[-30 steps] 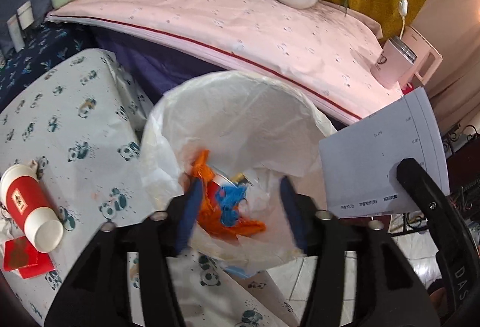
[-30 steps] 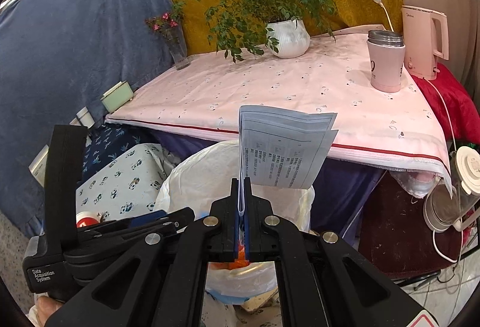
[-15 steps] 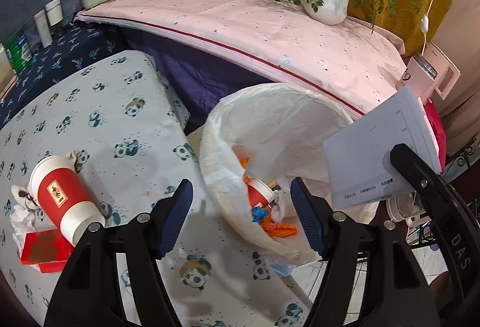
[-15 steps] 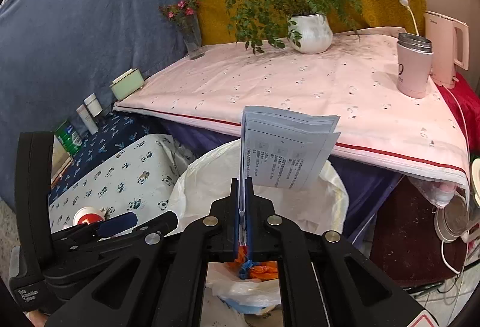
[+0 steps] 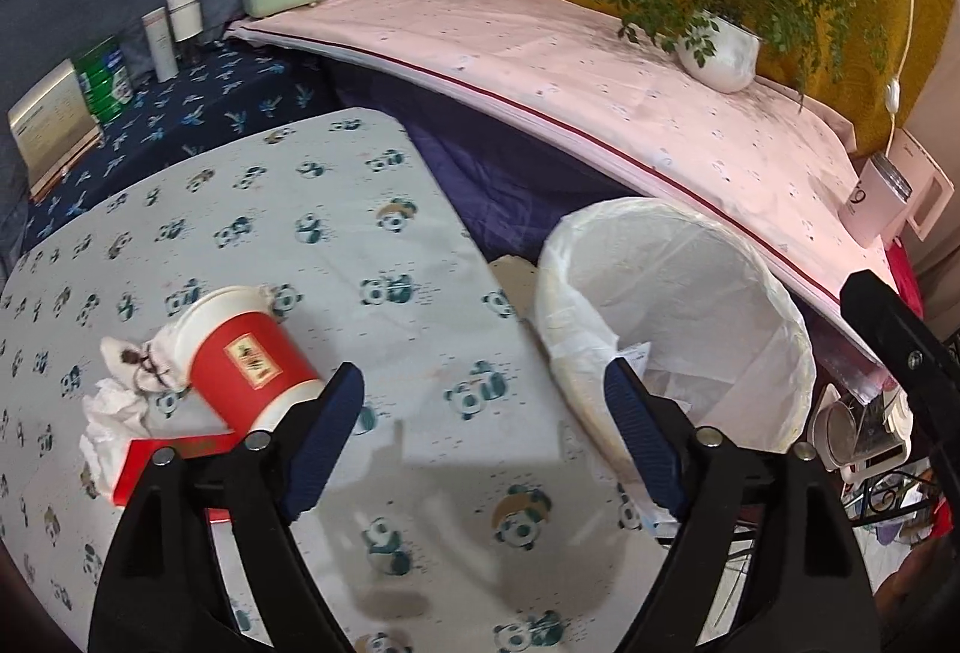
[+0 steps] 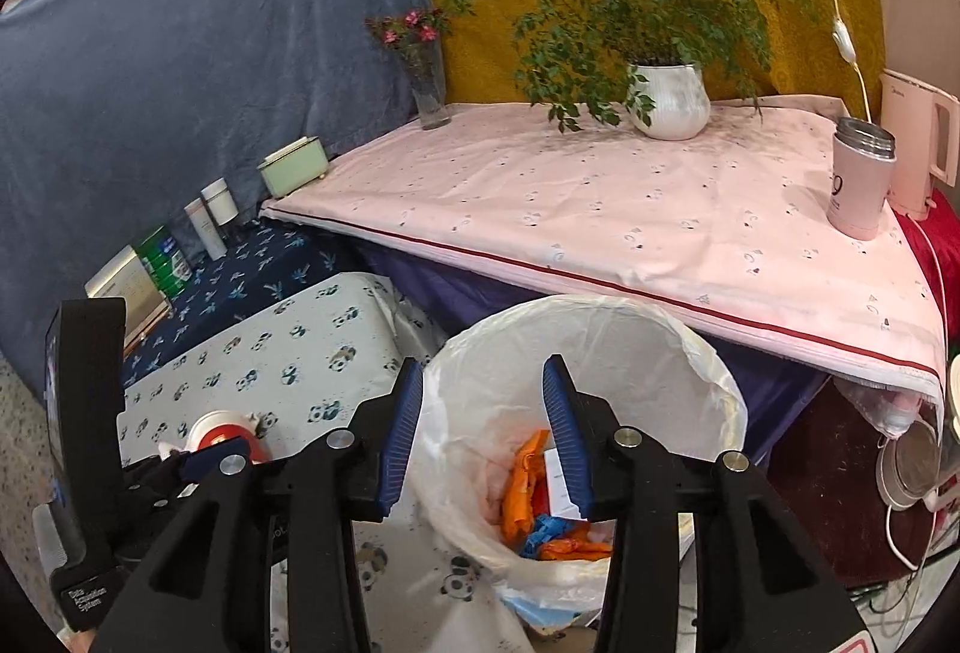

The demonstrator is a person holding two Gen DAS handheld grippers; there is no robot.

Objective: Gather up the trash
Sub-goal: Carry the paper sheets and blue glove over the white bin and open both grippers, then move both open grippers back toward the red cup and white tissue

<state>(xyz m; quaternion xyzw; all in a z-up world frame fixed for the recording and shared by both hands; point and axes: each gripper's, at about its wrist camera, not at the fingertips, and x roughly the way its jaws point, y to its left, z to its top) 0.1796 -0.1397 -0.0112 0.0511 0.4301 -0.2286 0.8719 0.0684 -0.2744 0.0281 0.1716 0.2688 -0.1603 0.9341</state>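
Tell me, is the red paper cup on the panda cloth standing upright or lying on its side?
Lying on its side. The red paper cup rests lengthwise on the panda cloth, its white rim toward the crumpled tissue.

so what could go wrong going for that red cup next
The red cup lies on its side against crumpled tissue; the open left tongs may roll it or drag the tissue along. The red packet sits partly under them and could be nudged off the panda cloth. The bin liner looks loose and may snag.
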